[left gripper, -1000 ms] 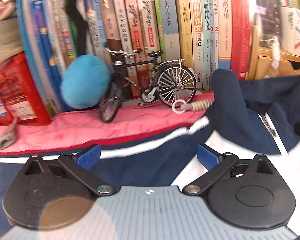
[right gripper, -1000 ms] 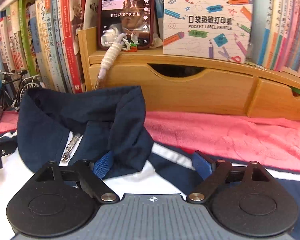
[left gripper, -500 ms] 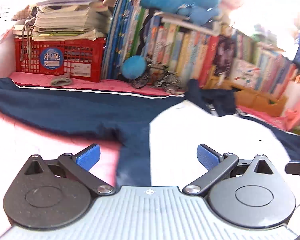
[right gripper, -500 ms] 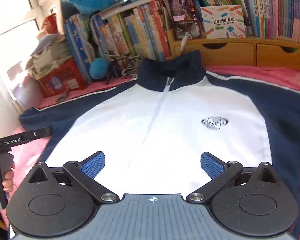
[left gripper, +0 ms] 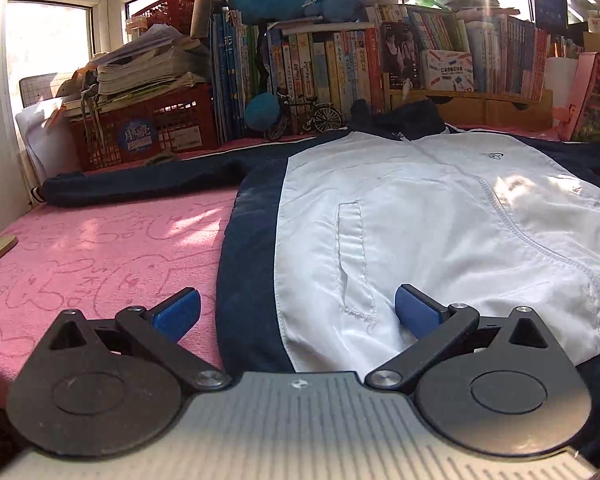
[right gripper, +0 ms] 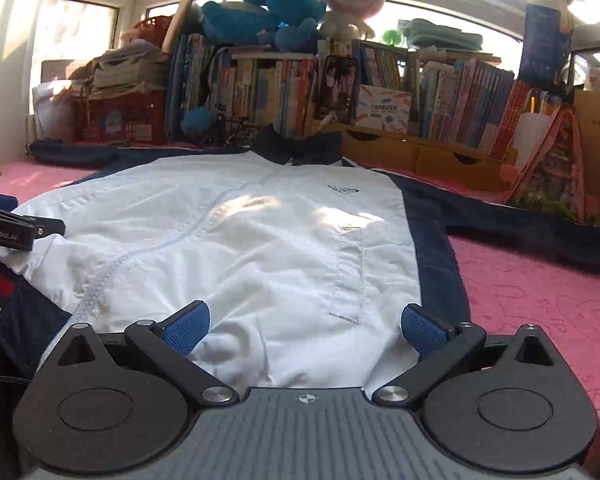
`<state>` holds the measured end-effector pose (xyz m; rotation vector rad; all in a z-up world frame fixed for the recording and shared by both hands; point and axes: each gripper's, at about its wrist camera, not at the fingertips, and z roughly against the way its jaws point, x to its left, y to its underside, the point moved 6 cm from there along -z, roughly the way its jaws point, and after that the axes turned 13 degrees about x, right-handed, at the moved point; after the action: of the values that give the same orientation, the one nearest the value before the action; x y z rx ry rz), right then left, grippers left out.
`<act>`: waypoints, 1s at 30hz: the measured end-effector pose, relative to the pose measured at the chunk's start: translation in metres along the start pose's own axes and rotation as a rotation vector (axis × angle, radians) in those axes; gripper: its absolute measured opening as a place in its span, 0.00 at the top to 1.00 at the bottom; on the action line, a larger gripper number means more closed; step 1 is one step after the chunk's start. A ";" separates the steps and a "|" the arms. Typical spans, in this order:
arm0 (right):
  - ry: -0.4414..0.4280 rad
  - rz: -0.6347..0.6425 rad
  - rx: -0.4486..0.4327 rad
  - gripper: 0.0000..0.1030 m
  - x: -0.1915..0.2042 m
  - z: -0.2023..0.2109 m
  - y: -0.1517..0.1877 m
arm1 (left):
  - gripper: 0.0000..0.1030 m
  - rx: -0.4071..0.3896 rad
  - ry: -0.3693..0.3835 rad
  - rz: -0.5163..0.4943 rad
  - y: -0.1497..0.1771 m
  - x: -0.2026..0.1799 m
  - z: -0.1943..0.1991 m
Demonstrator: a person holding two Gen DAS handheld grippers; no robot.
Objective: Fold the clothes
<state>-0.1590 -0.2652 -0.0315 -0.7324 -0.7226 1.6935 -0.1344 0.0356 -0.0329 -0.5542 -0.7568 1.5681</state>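
A white and navy zip jacket (left gripper: 420, 216) (right gripper: 260, 232) lies flat, front up, on a pink cloth, collar toward the books and both sleeves spread sideways. My left gripper (left gripper: 296, 312) hovers open over the jacket's hem at its navy left side panel, nothing between its blue pads. My right gripper (right gripper: 304, 326) is open over the hem near the right pocket, holding nothing. The left gripper's black finger (right gripper: 20, 232) shows at the left edge of the right wrist view.
The pink cloth (left gripper: 100, 256) (right gripper: 540, 300) covers the surface. A row of books (left gripper: 340, 68), a red crate (left gripper: 148, 128), a toy bicycle (left gripper: 308, 118), wooden drawers (right gripper: 420, 152), plush toys (right gripper: 284, 4) and a pink bag (right gripper: 552, 168) line the far edge.
Both grippers pulled back from the collar by the books to the jacket's hem. The whole jacket is now in view, and the right gripper's jaws widened a little.
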 end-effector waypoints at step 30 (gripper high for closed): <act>-0.054 -0.002 0.125 0.00 0.057 0.099 0.011 | 0.00 0.145 0.199 0.029 0.044 -0.028 0.103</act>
<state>-0.2544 -0.2215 0.0161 -0.6006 -0.6486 1.7458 -0.2345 -0.0092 0.0016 -0.6058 -0.4829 1.5535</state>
